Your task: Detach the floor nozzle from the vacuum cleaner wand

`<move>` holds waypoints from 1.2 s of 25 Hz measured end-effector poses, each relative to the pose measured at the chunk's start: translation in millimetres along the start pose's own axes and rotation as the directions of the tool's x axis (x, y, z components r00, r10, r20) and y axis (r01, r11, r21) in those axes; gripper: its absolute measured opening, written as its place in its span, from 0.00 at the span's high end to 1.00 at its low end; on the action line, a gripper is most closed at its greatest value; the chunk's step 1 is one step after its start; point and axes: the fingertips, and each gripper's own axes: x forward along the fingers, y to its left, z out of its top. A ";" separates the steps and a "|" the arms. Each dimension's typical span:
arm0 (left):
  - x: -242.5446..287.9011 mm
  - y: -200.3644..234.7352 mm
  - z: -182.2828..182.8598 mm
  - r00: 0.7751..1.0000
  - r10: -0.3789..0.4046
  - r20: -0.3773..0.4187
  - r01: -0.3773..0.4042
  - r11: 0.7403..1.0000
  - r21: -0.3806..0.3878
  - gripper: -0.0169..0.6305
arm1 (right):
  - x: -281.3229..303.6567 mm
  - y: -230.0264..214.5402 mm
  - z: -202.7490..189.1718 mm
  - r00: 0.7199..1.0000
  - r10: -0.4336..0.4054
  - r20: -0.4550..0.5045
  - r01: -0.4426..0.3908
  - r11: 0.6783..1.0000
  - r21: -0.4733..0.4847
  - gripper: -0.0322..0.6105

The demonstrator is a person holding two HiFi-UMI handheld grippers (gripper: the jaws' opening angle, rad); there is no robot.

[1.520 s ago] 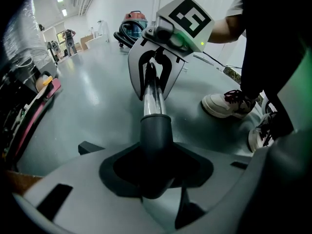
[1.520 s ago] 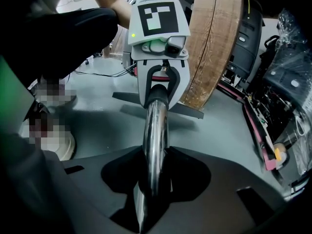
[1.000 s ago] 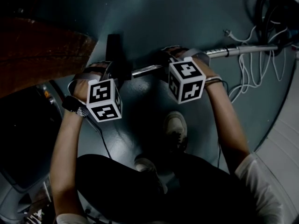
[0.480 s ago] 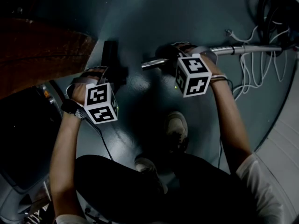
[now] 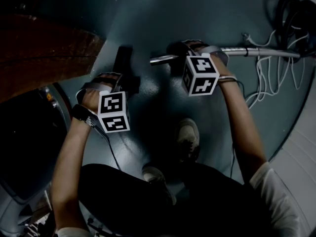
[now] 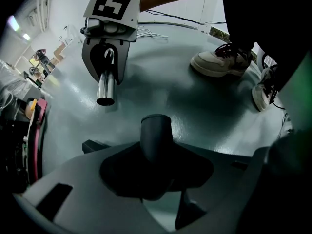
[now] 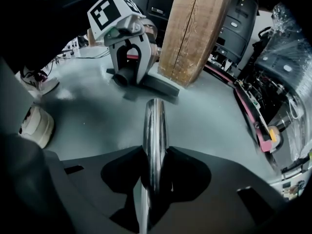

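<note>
The black floor nozzle lies on the grey floor, apart from the chrome wand. My left gripper points down and is shut on the nozzle's black neck. My right gripper is shut on the wand close to its open free end. In the left gripper view the right gripper holds the tube with its hollow mouth facing me. In the right gripper view the wand runs out between my jaws toward the left gripper and the nozzle.
A brown wooden slab stands just left of the nozzle. White cables and black hose coils lie at the wand's far end. The person's shoes are on the floor between the two arms. Dark machinery sits beyond the slab.
The wand's end has come out of the nozzle and a gap has opened between them. The right gripper carried the wand to the right; the left gripper shifted the nozzle nearer the person.
</note>
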 end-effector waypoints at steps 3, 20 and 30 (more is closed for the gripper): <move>3.7 -5.4 -0.5 1.000 -0.012 -0.015 0.012 1.000 0.026 0.71 | 7.8 1.0 -6.3 1.000 0.006 -0.030 -0.006 1.000 0.001 0.72; 20.5 -23.0 2.7 0.999 -0.041 -0.031 0.044 0.994 0.099 0.64 | 9.2 1.6 -11.9 0.998 -0.061 -0.006 0.061 0.996 0.060 0.69; 18.6 -24.6 20.2 0.997 -0.071 0.035 0.068 0.993 0.092 0.56 | 2.6 19.6 -24.3 1.000 0.018 0.014 -0.020 0.994 0.107 0.57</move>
